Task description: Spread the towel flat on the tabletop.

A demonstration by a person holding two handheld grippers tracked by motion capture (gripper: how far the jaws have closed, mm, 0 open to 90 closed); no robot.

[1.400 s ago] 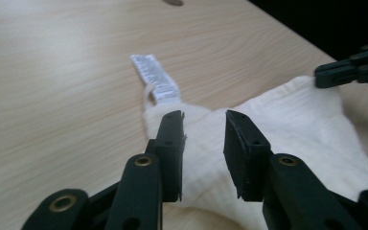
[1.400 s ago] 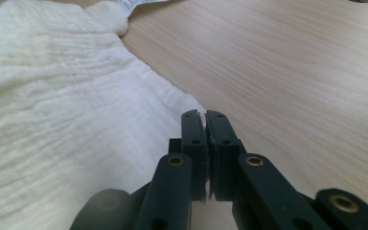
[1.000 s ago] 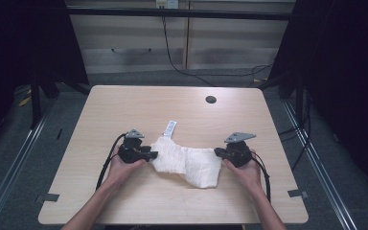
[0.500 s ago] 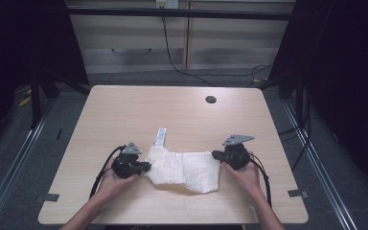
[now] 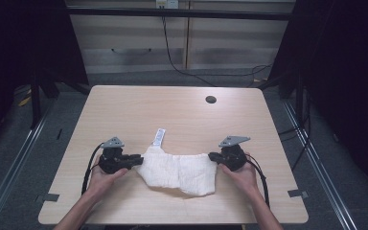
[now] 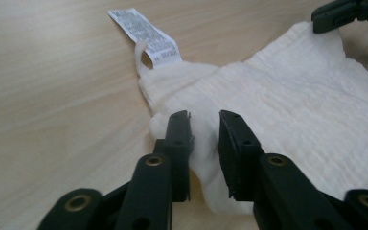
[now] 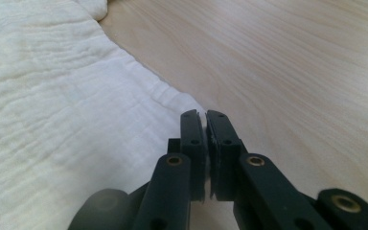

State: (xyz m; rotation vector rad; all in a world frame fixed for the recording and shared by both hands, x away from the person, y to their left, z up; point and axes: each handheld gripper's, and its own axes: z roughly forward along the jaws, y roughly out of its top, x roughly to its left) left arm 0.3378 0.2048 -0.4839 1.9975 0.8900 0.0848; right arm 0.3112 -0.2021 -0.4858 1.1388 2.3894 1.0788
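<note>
Lying flat near the front edge of a wooden table (image 5: 124, 110), a white cloth (image 5: 179, 170) stretches between two hand-held grippers. At its left end, the left gripper (image 6: 205, 139) has its jaws parted, having just been opening; a fold of the cloth's edge sits in the gap between them, and the pads do not press on it. A printed label (image 6: 146, 36) sticks out from the cloth's far corner onto the bare wood, well ahead of those jaws. At the right end, the right gripper (image 7: 205, 125) has its jaws clamped together on a corner of the cloth, a thin sliver of white showing between the pads. From above, the person's hands hold both grippers low over the table, one at each end of the cloth.
</note>
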